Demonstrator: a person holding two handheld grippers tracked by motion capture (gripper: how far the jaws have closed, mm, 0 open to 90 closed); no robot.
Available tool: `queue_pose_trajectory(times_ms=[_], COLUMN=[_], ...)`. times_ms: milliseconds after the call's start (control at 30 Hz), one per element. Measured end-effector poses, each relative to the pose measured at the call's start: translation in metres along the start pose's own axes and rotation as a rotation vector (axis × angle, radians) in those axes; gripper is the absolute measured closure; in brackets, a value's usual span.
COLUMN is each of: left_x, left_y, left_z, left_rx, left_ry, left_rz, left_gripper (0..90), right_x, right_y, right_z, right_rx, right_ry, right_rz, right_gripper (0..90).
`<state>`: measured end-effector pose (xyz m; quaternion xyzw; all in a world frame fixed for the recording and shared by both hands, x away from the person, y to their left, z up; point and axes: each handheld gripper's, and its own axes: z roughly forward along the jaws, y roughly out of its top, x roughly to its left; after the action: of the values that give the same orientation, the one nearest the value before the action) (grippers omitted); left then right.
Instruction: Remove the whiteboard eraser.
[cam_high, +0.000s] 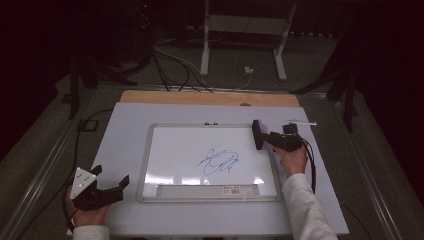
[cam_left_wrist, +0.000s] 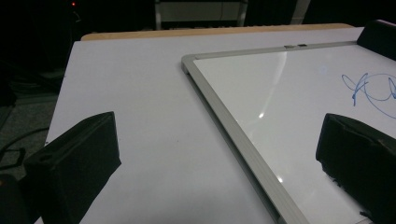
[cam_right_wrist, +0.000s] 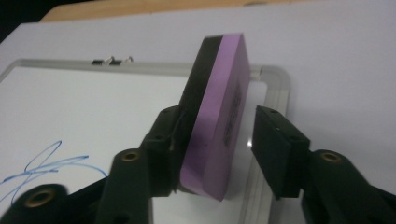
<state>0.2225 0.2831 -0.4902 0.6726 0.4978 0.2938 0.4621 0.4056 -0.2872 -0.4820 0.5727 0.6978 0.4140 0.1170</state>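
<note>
Purple eraser (cam_right_wrist: 217, 112) stands on edge between the right gripper's (cam_right_wrist: 219, 154) jaws, loosely held over the whiteboard's (cam_high: 175, 150) corner, likely for wiping the blue scribble (cam_high: 219, 162). Left gripper (cam_high: 107, 182) waits wide, empty.

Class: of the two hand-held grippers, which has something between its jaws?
The right hand-held gripper: a purple eraser sits between its jaws. The left hand-held gripper has nothing there.
</note>
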Motion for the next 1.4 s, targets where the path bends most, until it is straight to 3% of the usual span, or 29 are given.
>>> queue_pose_trajectory(times_ms=[200,400,500,633,800,1033,1167,1400], left_x=[0.0,0.0,0.0,0.001,0.0,0.001,0.0,0.0], left_y=[0.0,0.0,0.0,-0.001,0.0,-0.001,-0.001,-0.001], left_z=[0.0,-0.001,-0.001,-0.001,-0.001,-0.001,-0.001,-0.001], left_rx=[0.002,-0.001,0.001,0.0,0.004,0.001,0.002,0.004], left_ry=[-0.001,-0.001,-0.002,-0.002,-0.002,-0.004,-0.004,-0.004], left_rz=[0.001,-0.001,-0.004,-0.005,-0.001,-0.005,-0.004,-0.002], left_gripper=[0.5,0.5,0.5,0.5,0.5,0.6,0.5,0.6], right_x=[0.003,0.01,0.011,0.01,0.014,0.016,0.016,0.015], right_y=[-0.001,0.0,0.0,0.0,0.002,0.005,0.005,0.005], right_z=[0.003,0.01,0.014,0.016,0.018,0.021,0.023,0.023], right_rx=[0.005,0.021,0.037,0.047,0.069,0.094,0.099,0.108], right_ry=[0.02,0.032,0.038,0.057,0.021,0.02,0.01,0.015], right_rz=[0.012,0.025,0.054,0.086,0.059,0.06,0.055,0.061], right_gripper=[60.1,55.7,49.7,51.6,45.7,47.2,42.0,41.6])
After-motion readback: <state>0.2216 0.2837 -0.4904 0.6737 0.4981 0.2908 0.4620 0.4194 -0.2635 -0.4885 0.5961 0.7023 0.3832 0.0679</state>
